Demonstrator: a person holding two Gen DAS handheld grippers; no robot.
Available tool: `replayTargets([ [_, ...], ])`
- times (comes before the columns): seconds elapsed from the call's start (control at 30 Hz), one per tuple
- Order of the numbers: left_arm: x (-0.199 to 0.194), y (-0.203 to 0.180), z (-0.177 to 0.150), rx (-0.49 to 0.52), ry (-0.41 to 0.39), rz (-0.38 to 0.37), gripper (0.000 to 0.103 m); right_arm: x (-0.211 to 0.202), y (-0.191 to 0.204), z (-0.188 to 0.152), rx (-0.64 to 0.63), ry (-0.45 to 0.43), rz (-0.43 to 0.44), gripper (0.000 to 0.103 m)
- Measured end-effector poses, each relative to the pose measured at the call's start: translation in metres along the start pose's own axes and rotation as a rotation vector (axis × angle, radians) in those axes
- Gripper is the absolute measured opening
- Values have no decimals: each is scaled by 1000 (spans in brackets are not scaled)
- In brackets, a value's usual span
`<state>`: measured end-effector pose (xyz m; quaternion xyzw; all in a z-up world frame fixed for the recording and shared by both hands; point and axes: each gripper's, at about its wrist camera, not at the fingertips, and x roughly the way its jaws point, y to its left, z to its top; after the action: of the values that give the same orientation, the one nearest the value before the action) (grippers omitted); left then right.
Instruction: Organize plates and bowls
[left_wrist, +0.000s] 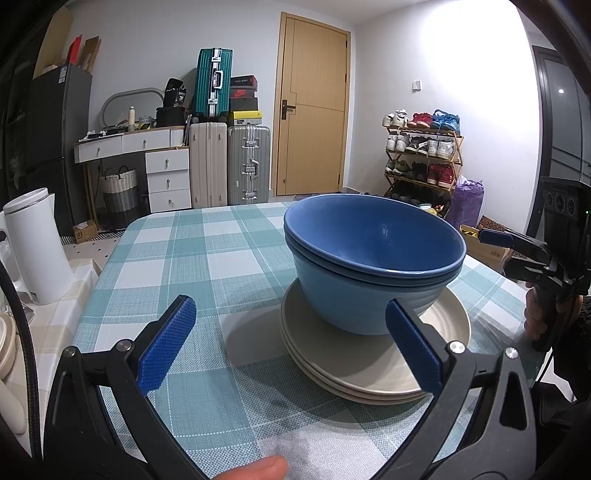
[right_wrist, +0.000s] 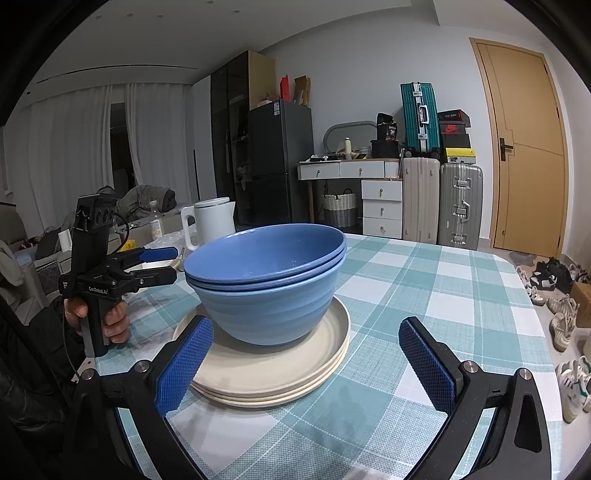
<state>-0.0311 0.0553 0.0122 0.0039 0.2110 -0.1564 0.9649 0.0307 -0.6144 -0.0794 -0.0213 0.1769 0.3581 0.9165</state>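
Observation:
A stack of three nested blue bowls (left_wrist: 373, 266) sits on a stack of three cream plates (left_wrist: 362, 365) on the checked tablecloth (left_wrist: 207, 258). My left gripper (left_wrist: 291, 339) is open and empty, just in front of the stack and a little to its left. My right gripper (right_wrist: 306, 365) is open and empty, facing the same bowls (right_wrist: 269, 284) and plates (right_wrist: 269, 373) from the other side. The right gripper also shows at the right edge of the left wrist view (left_wrist: 513, 251), and the left gripper at the left of the right wrist view (right_wrist: 162, 264); both are apart from the stack.
A white kettle (left_wrist: 33, 247) stands on a side surface left of the table; it also shows in the right wrist view (right_wrist: 210, 221). Suitcases (left_wrist: 229, 170), a drawer desk (left_wrist: 147, 158), a shoe rack (left_wrist: 424, 155) and a door (left_wrist: 314, 110) line the far wall. Shoes (right_wrist: 561, 325) lie on the floor.

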Motion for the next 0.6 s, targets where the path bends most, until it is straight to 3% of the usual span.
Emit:
replayTargets([
  [0.6,0,0,0,1,2,0,103,0,0,0,1,0,0,103],
])
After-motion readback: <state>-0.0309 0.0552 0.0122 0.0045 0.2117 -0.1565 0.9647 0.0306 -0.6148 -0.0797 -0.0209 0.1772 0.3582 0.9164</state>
